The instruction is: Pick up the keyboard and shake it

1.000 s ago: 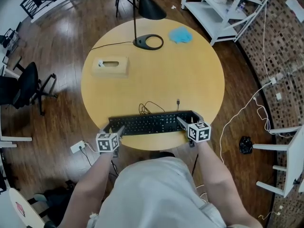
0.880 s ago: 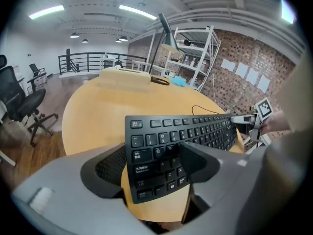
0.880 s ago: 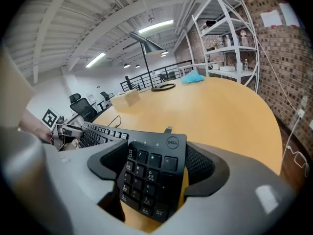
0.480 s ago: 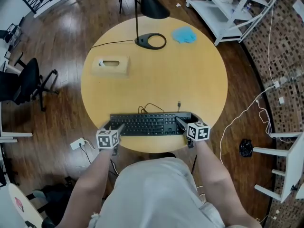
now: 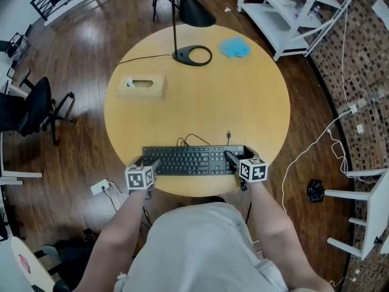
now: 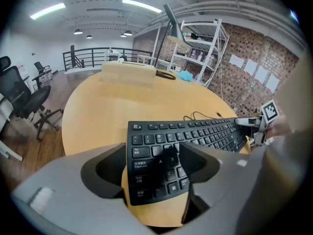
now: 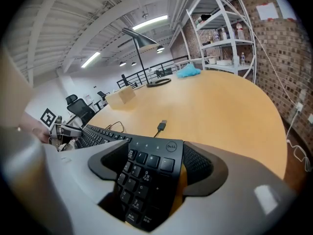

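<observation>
A black keyboard [image 5: 191,160] lies lengthways near the front edge of the round yellow table [image 5: 200,102]. Its left end [image 6: 146,151] sits between the jaws of my left gripper [image 5: 153,164], which is shut on it. My right gripper [image 5: 230,157] is shut on the number-pad end [image 7: 146,175]. In the left gripper view the keyboard's keys [image 6: 205,133] run off toward the right gripper. I cannot tell whether the keyboard rests on the table or hangs just above it. Its loose cable [image 5: 194,140] curls behind it and ends in a USB plug [image 7: 162,126].
A wooden tissue box [image 5: 142,86] stands at the table's left. A black lamp base [image 5: 191,54] and a blue cloth [image 5: 234,46] are at the far side. A white shelf [image 5: 285,11] stands beyond the table, and an office chair [image 5: 30,108] is on the left.
The keyboard was tilted with its right end raised a second ago; now it lies nearly level and slightly lower. Both grippers keep their hold at the ends.
</observation>
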The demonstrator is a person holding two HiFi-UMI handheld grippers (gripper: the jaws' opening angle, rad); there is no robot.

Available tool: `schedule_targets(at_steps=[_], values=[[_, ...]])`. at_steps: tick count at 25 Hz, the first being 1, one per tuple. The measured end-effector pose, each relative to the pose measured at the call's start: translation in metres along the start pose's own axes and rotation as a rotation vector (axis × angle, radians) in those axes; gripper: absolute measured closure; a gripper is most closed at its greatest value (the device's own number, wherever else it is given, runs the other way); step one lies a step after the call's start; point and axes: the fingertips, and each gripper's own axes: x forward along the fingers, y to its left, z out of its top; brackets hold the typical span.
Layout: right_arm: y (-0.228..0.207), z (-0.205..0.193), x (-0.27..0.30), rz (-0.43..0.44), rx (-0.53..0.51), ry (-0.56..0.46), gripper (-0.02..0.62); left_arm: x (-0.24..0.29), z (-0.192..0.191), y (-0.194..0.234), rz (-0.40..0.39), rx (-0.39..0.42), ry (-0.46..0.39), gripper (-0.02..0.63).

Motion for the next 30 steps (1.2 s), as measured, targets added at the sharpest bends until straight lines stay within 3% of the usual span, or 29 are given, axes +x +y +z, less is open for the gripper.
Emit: schedule_targets(at_steps=[4, 8, 11, 14, 16, 18, 24, 30], values=[[-0.006, 0.015, -0.016, -0.026, -0.061, -0.064, 0.285, -0.007, 0.011, 0.0, -0.006, 0.02, -0.039, 0.268], [-0.006, 0.032, -0.037, -0.063, -0.086, -0.147, 0.419, -0.025, 0.035, -0.013, -0.055, 0.057, -0.129, 0.281], [0.009, 0.042, -0.052, -0.054, -0.082, -0.204, 0.499, -0.049, 0.05, -0.04, -0.152, 0.061, -0.212, 0.353], [0.038, 0.051, -0.069, -0.002, -0.051, -0.27, 0.548, -0.075, 0.059, -0.069, -0.255, 0.075, -0.296, 0.483], [0.06, 0.056, -0.081, 0.04, -0.027, -0.316, 0.569, -0.091, 0.062, -0.082, -0.292, 0.096, -0.341, 0.571], [0.083, 0.061, -0.089, 0.078, -0.031, -0.346, 0.592, -0.103, 0.065, -0.09, -0.32, 0.113, -0.377, 0.605], [0.149, 0.065, -0.105, 0.177, -0.127, -0.379, 0.594, -0.13, 0.066, -0.103, -0.377, 0.136, -0.446, 0.606], [0.191, 0.063, -0.119, 0.223, -0.159, -0.4, 0.594, -0.15, 0.059, -0.117, -0.426, 0.178, -0.473, 0.606]])
